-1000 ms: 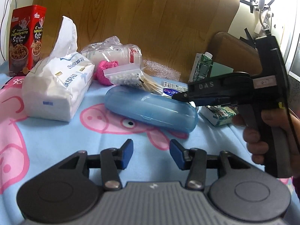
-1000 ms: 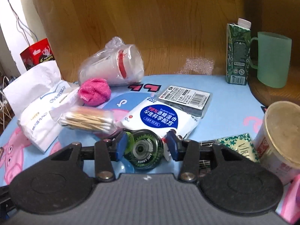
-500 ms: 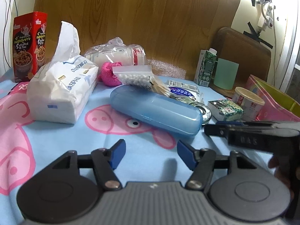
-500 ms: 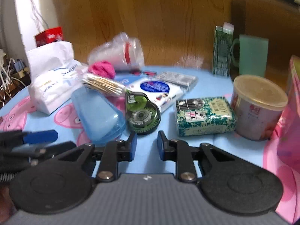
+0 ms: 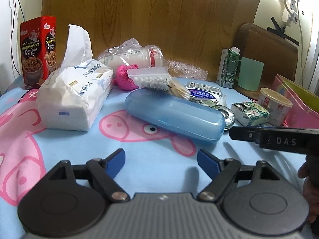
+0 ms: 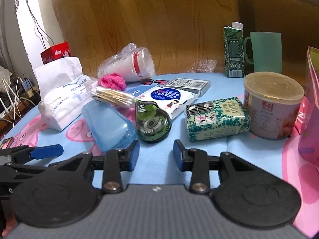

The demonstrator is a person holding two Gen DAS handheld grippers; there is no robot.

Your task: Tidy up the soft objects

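Near cloth point(image 5: 159, 159) free; clutter behind.

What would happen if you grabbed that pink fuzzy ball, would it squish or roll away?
The pink fuzzy ball looks like soft yarn, so it would probably squash and feel light. Its rounded shape might roll a little, but the fuzz likely grips the cloth, and the tissue pack and cotton swab bag crowd close beside it.

Left gripper point(image 5: 161, 162) jaws opening, empty, before blue case point(image 5: 175, 115).
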